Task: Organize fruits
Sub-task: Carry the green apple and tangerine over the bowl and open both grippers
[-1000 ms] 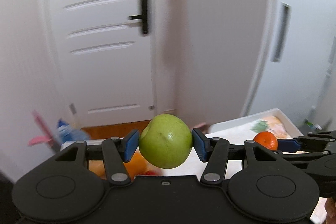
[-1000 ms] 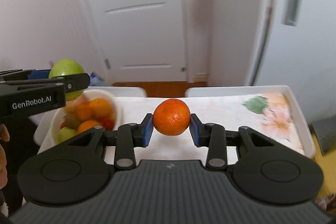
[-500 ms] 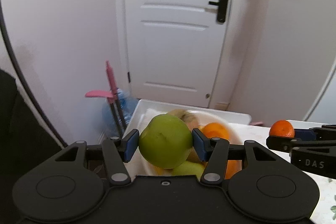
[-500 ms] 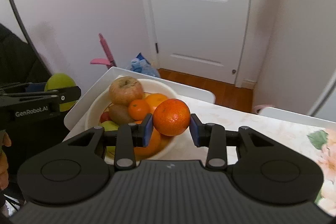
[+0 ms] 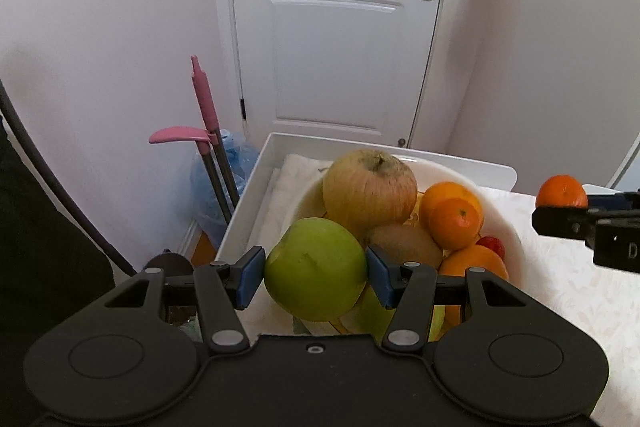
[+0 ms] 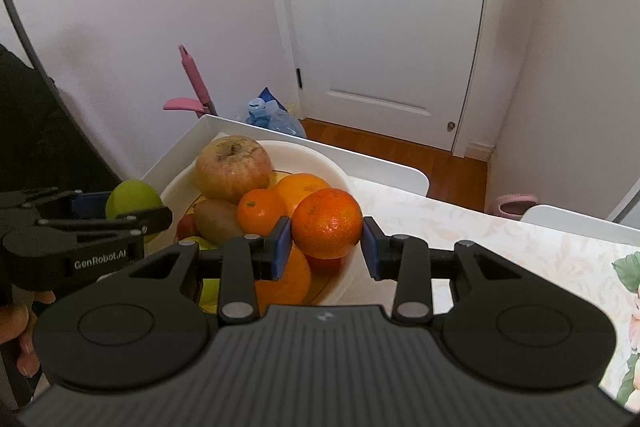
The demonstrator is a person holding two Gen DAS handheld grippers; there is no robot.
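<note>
Over the white bowl (image 6: 340,183) at the tabletop's (image 6: 500,239) corner, both my tools have swung in and dropped from a second ago, so each fruit is now nearly placed. My left tool (image 5: 316,273) is clenched on the green apple (image 5: 316,269), near the bowl's left rim. My right tool (image 6: 326,241) grips the mandarin (image 6: 327,223), hanging above the piled oranges, not yet touching them.

two grippers (image 6: 326,253), one white bowl (image 6: 320,163), one green apple (image 5: 316,269), one white door (image 5: 336,27)
</note>
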